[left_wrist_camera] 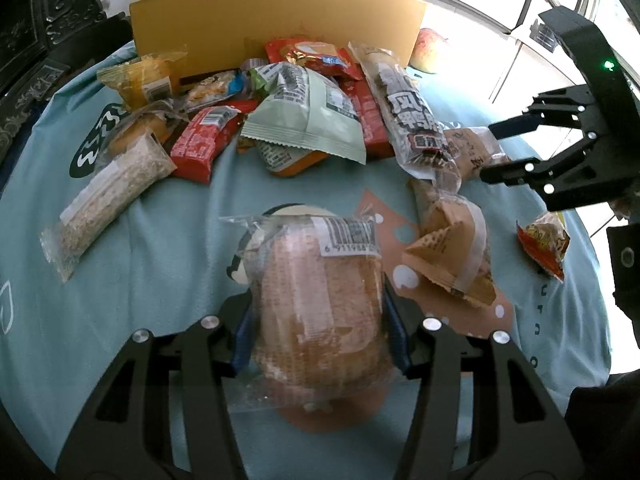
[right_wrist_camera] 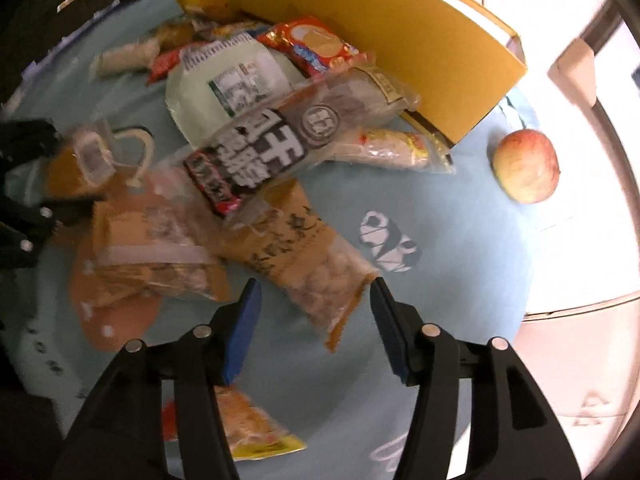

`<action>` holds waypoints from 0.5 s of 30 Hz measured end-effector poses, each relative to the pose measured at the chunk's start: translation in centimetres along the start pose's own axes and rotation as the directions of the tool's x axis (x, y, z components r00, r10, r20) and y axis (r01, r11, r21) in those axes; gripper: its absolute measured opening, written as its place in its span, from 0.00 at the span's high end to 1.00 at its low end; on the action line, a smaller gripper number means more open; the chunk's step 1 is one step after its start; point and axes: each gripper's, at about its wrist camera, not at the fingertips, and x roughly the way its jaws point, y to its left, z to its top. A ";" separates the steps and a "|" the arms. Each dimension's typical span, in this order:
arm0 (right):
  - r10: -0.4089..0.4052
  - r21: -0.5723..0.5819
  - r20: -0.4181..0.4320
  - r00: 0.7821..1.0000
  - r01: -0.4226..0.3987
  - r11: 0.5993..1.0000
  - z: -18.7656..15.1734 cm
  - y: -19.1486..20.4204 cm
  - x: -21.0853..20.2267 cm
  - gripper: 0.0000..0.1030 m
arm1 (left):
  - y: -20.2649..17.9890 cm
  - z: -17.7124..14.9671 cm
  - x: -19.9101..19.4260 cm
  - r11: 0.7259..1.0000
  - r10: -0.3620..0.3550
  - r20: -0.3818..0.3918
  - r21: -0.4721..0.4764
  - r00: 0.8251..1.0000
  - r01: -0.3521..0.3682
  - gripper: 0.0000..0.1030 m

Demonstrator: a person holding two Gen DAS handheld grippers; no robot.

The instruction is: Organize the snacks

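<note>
My left gripper (left_wrist_camera: 320, 332) is shut on a bread roll in clear wrap (left_wrist_camera: 320, 300), its blue pads pressing both sides; a barcode label faces up. The right wrist view shows the same roll (right_wrist_camera: 76, 164) at the far left. My right gripper (right_wrist_camera: 316, 320) stands open above a brown bag of peanuts (right_wrist_camera: 316, 276), not touching it; in the left wrist view the right gripper (left_wrist_camera: 494, 152) hovers at the right. A pile of snacks lies behind: a pale green bag (left_wrist_camera: 304, 120), a long clear pack with black lettering (left_wrist_camera: 408, 112) and a red packet (left_wrist_camera: 204, 140).
A yellow cardboard box (left_wrist_camera: 280, 20) stands open at the back of the light blue cloth (left_wrist_camera: 160, 260). An apple (right_wrist_camera: 526, 166) lies to its right. An oat bar (left_wrist_camera: 108, 192) lies left, a brown paper-wrapped snack (left_wrist_camera: 448, 256) centre right, an orange packet (left_wrist_camera: 544, 244) near the right edge.
</note>
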 end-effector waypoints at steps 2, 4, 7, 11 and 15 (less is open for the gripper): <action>-0.011 -0.008 -0.005 1.000 0.011 1.000 0.2 -1.0 -0.1 0.44 | 0.0 0.0 0.0 1.000 0.000 0.001 -0.001 1.000 0.000 0.47; -0.009 -0.021 0.015 1.000 0.009 1.000 0.2 -2.2 -0.8 0.44 | 0.0 0.1 0.1 1.000 -0.001 0.001 -0.005 1.000 0.001 0.47; 0.047 -0.027 0.039 0.998 -0.046 0.999 1.1 -3.9 -2.0 0.44 | 0.0 0.0 0.1 1.000 -0.002 0.000 -0.007 1.000 0.002 0.47; 0.090 -0.171 -0.004 0.996 -0.090 0.981 3.4 -3.0 -1.2 0.40 | 0.0 0.1 0.1 1.000 0.000 -0.003 -0.009 1.000 0.000 0.47; 0.096 -0.345 -0.090 0.991 -0.122 0.931 4.1 0.1 0.4 0.39 | 0.0 0.1 0.1 1.000 -0.001 -0.008 -0.008 1.000 0.001 0.47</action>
